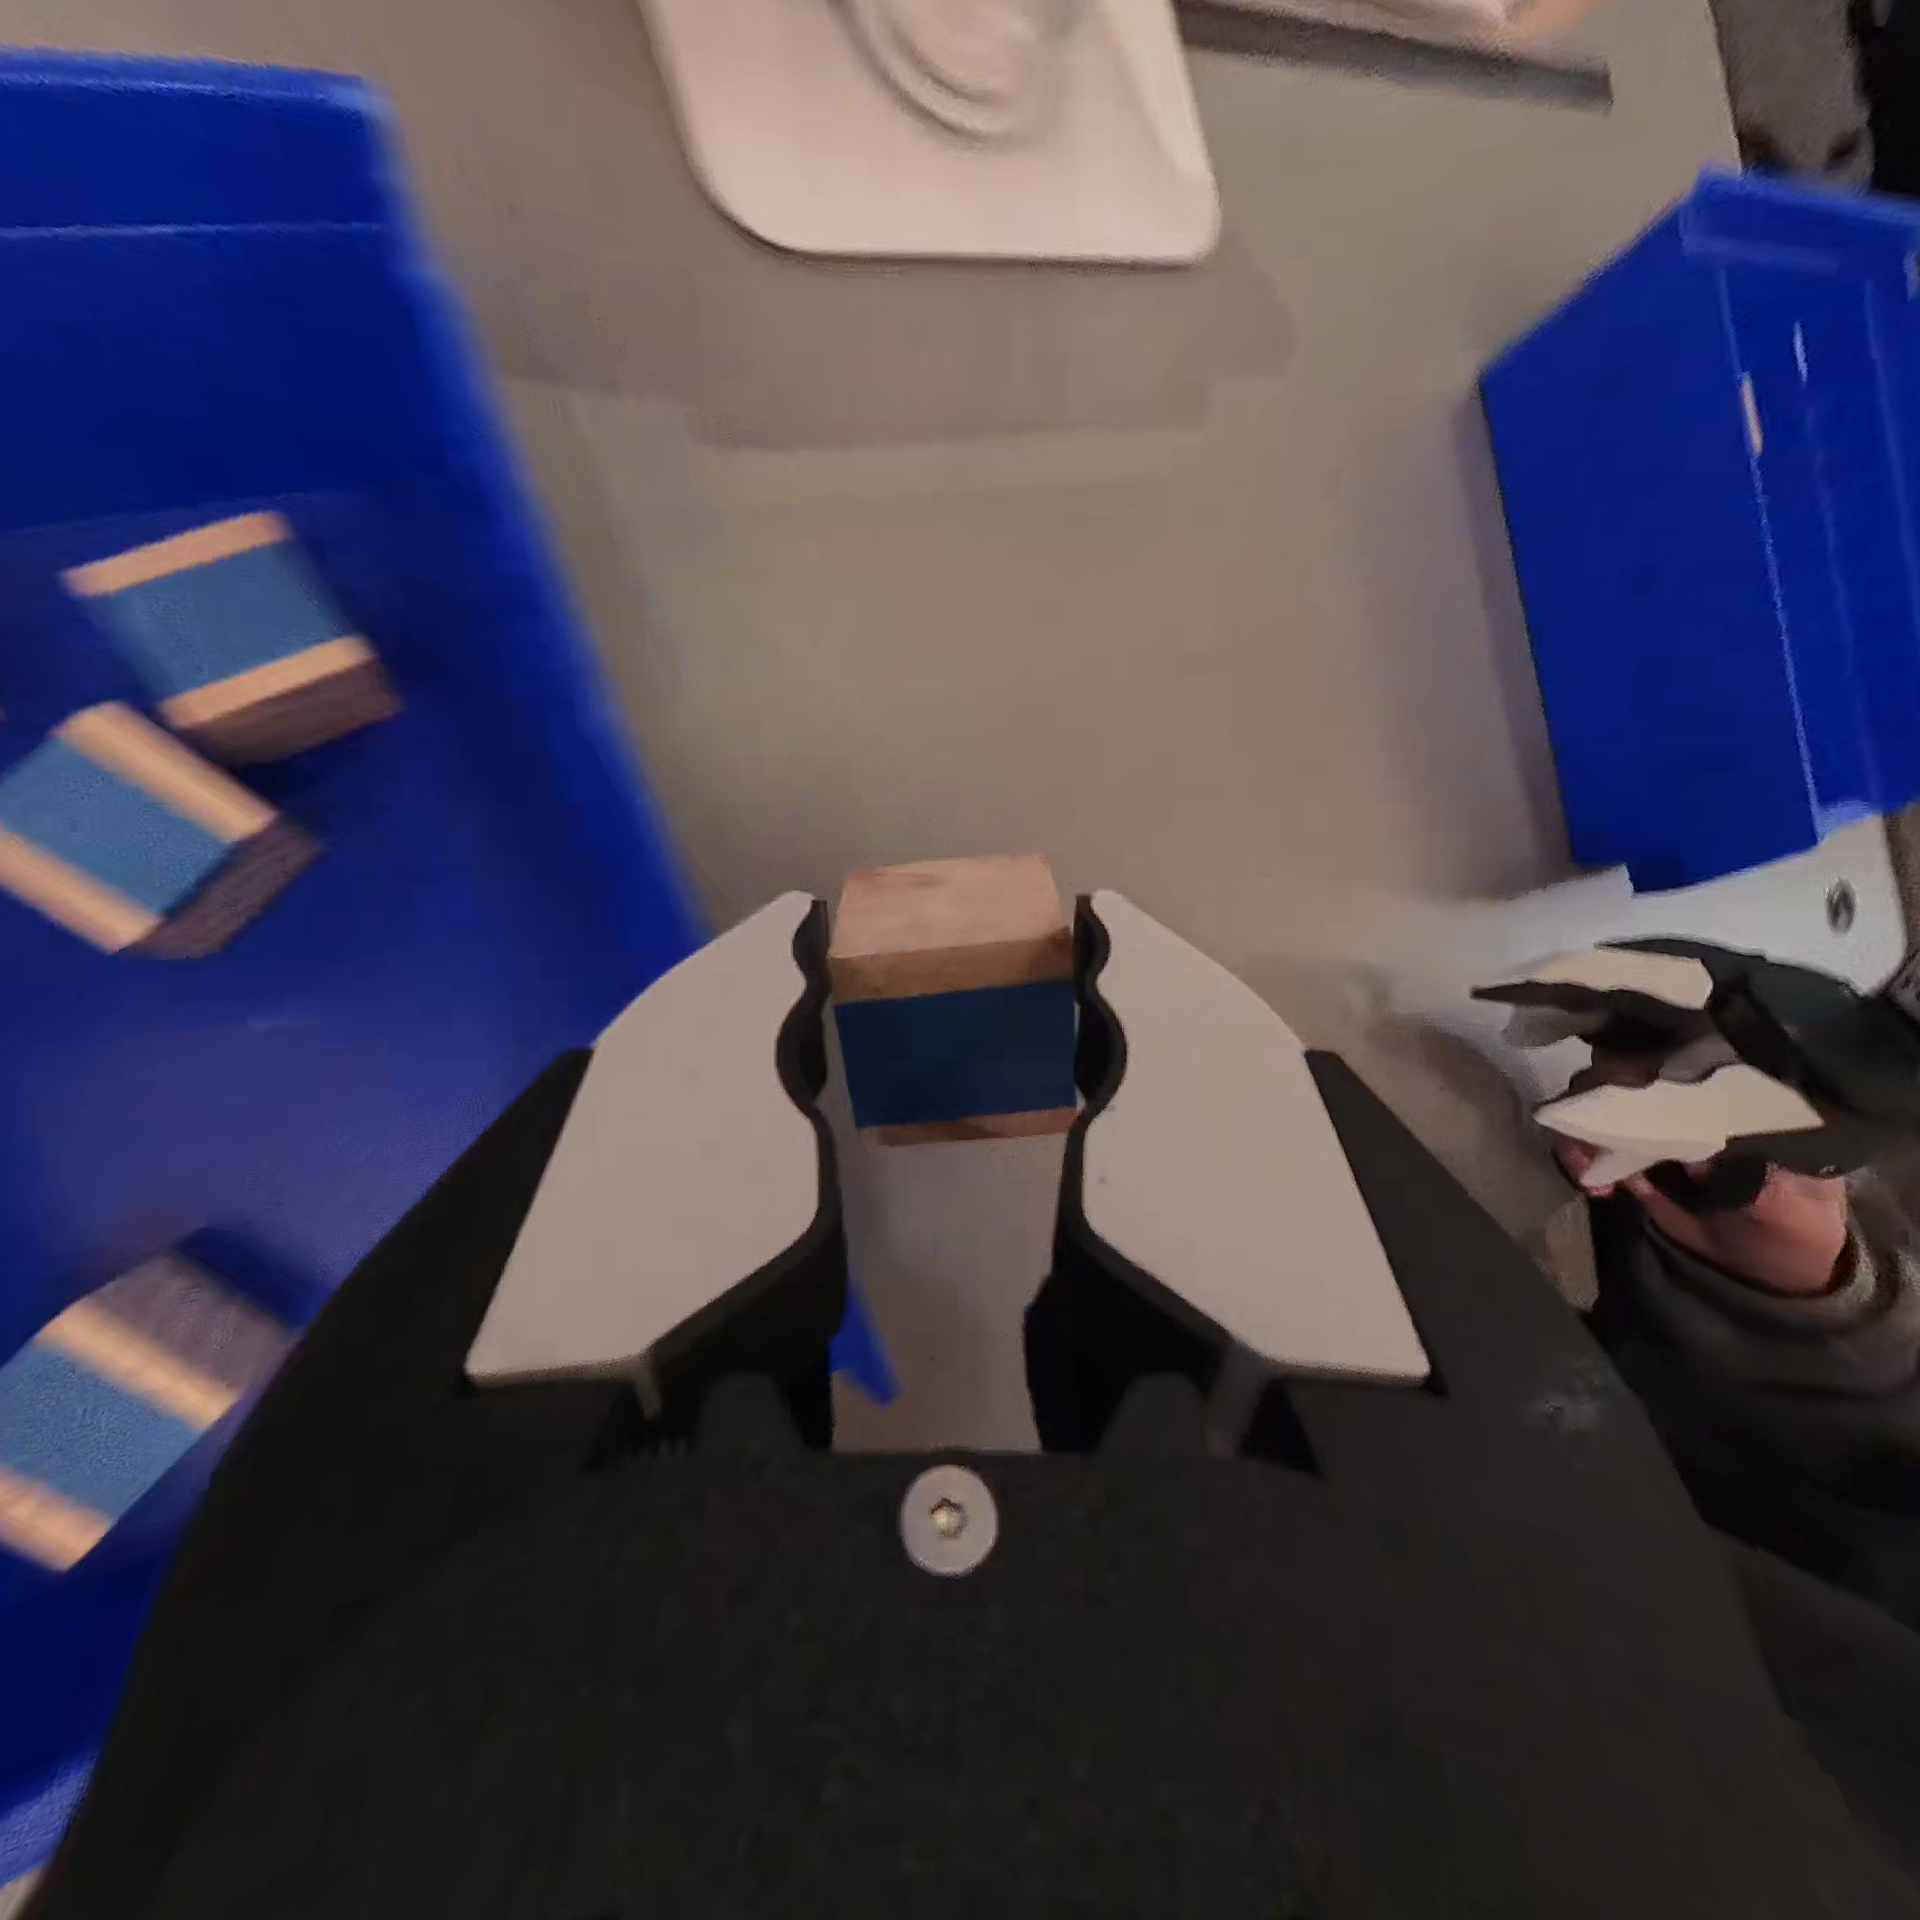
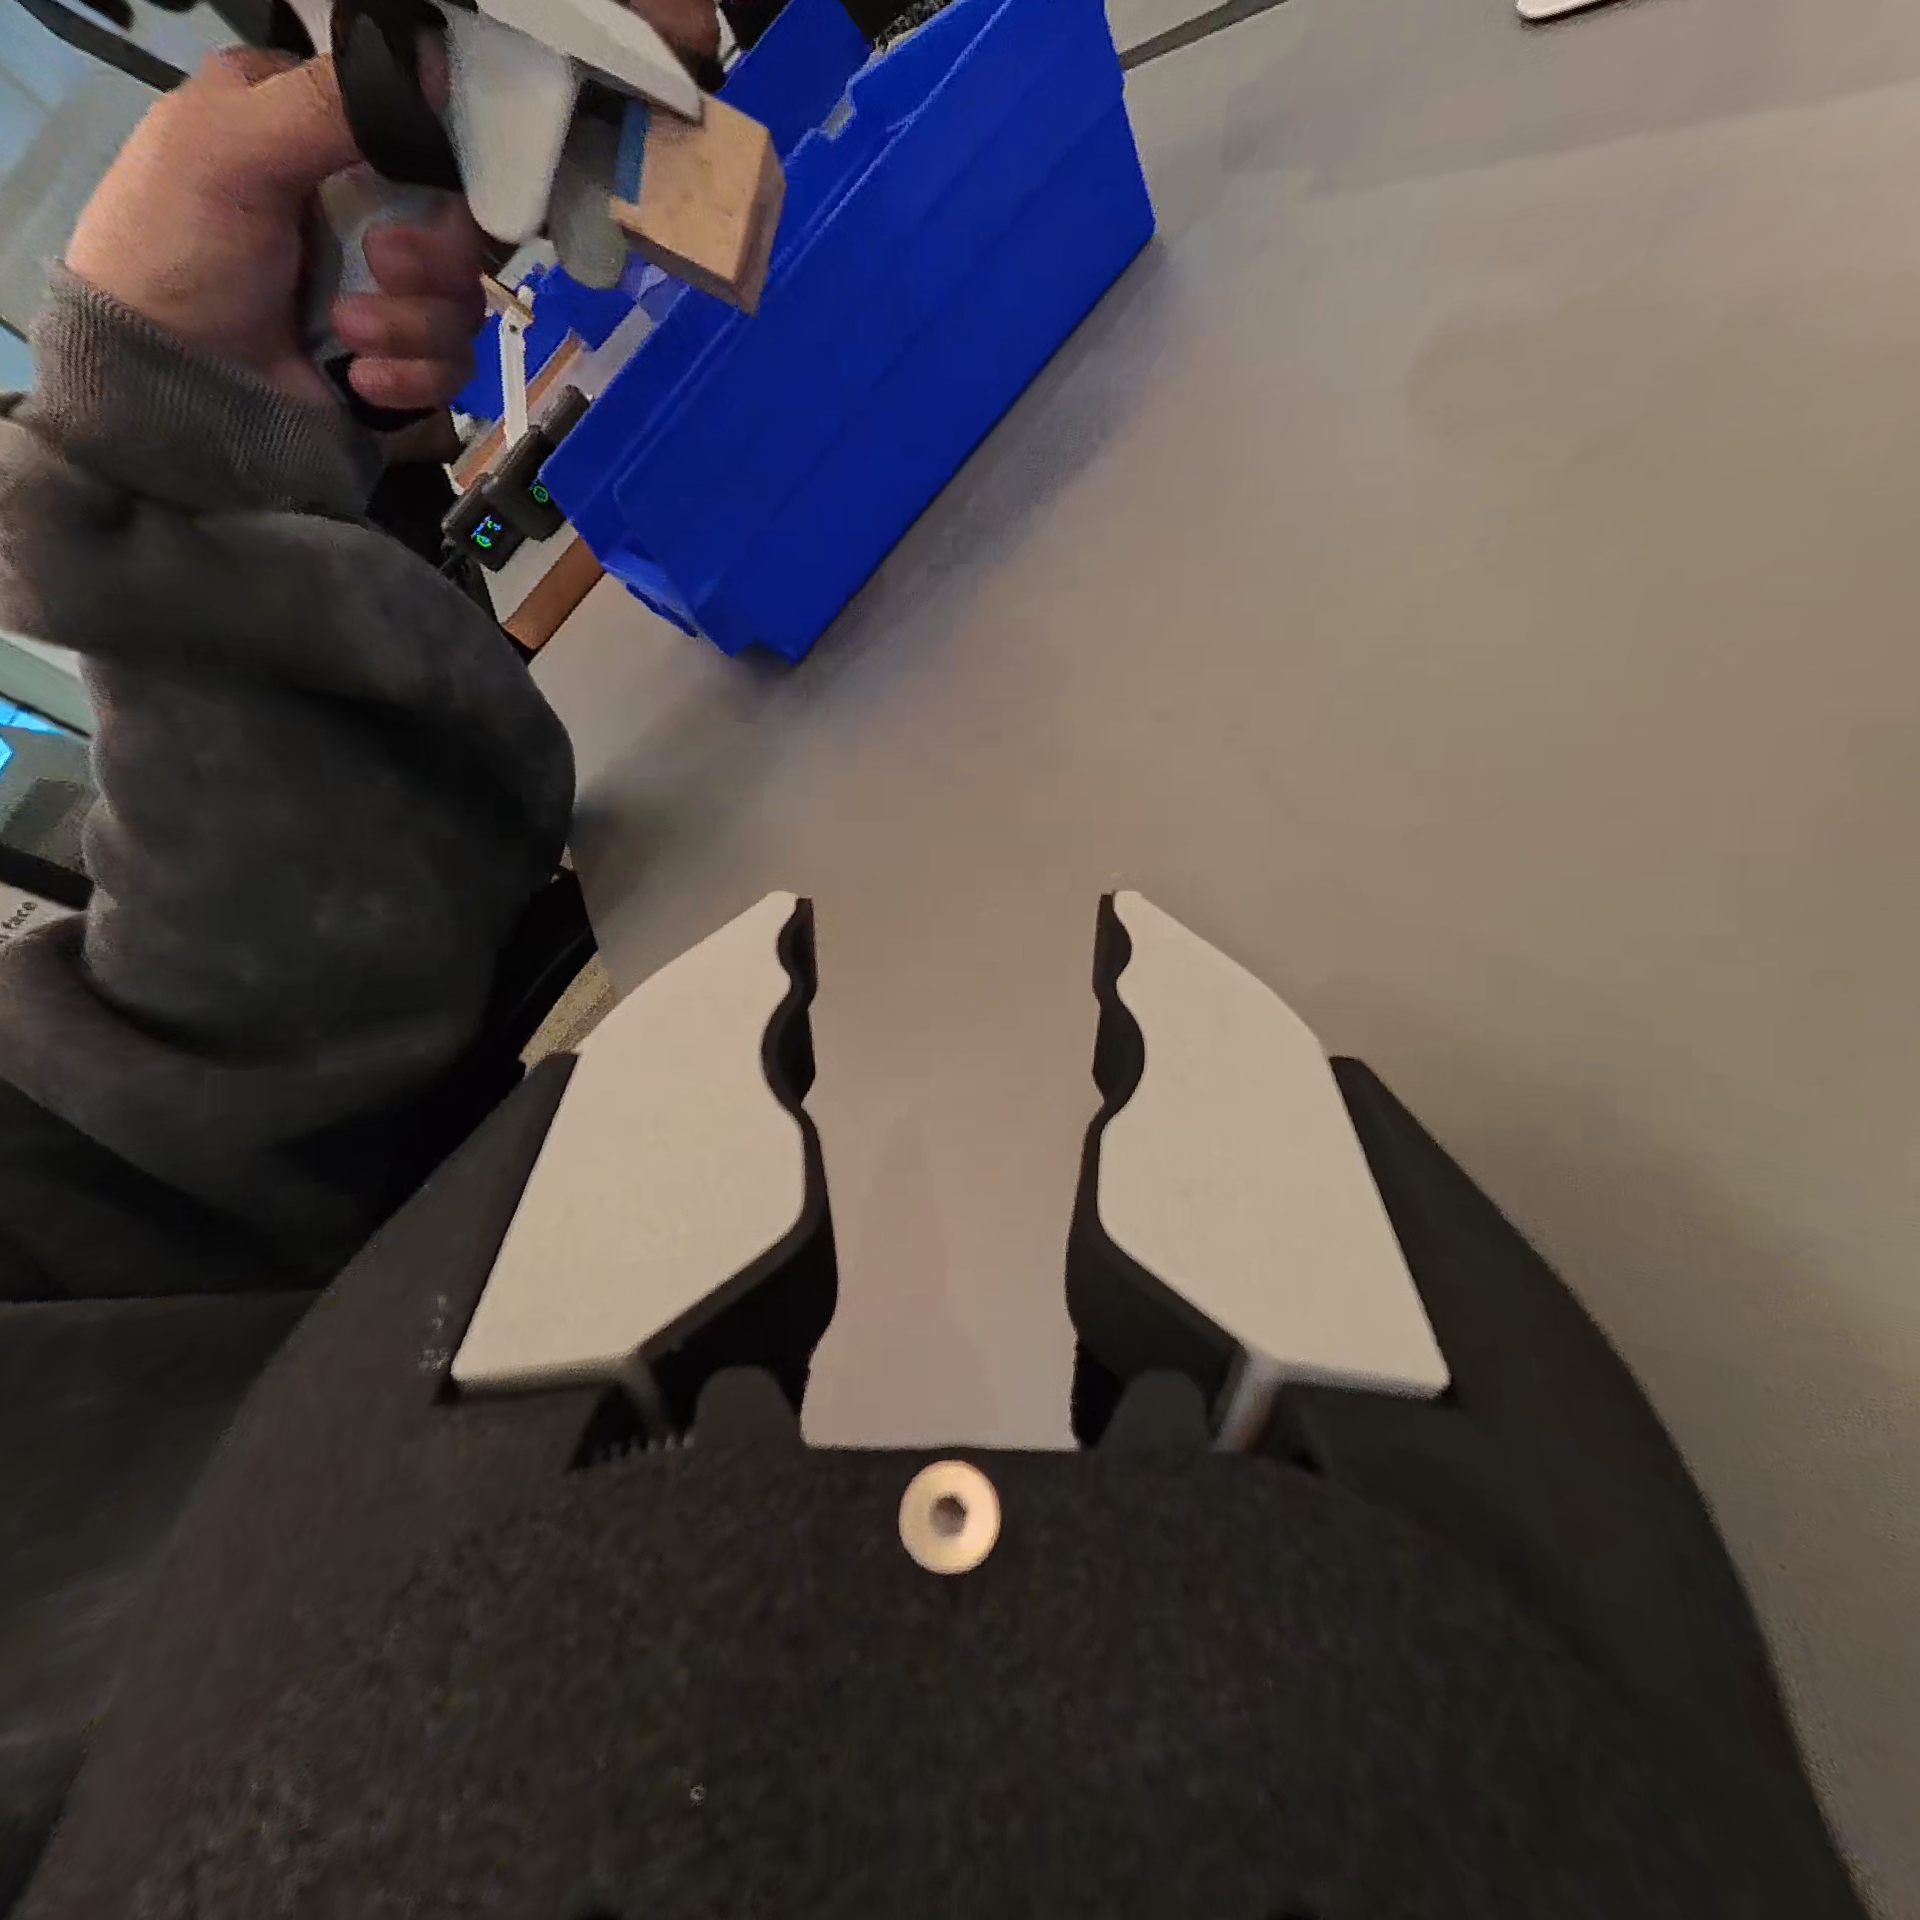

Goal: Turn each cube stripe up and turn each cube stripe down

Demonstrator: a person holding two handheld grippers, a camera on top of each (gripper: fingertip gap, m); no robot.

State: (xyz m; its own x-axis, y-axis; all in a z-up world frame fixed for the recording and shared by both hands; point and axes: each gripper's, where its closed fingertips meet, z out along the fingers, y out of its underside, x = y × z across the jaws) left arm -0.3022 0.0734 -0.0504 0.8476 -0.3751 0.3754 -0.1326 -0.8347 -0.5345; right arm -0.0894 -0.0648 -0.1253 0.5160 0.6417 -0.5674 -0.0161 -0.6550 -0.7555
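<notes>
My left gripper [image 1: 948, 914] is shut on a wooden cube [image 1: 951, 997] with a blue stripe facing the camera, held in the air above the grey table [image 1: 1039, 623]. The same cube [image 2: 707, 203] shows at the top left of the right wrist view, held by the left gripper [image 2: 665, 114] in a person's hand. My right gripper [image 2: 951, 909] is open and empty over bare table. It also shows at the right edge of the left wrist view [image 1: 1538, 1060]. A blue bin [image 1: 436, 935] on the left holds three striped cubes [image 1: 223, 634], stripes up.
A second blue bin [image 1: 1704, 540] stands at the right in the left wrist view. The left bin also shows in the right wrist view [image 2: 852, 395]. A white square pad [image 1: 935, 125] lies at the far side. A grey sleeve [image 2: 260, 810] fills the left.
</notes>
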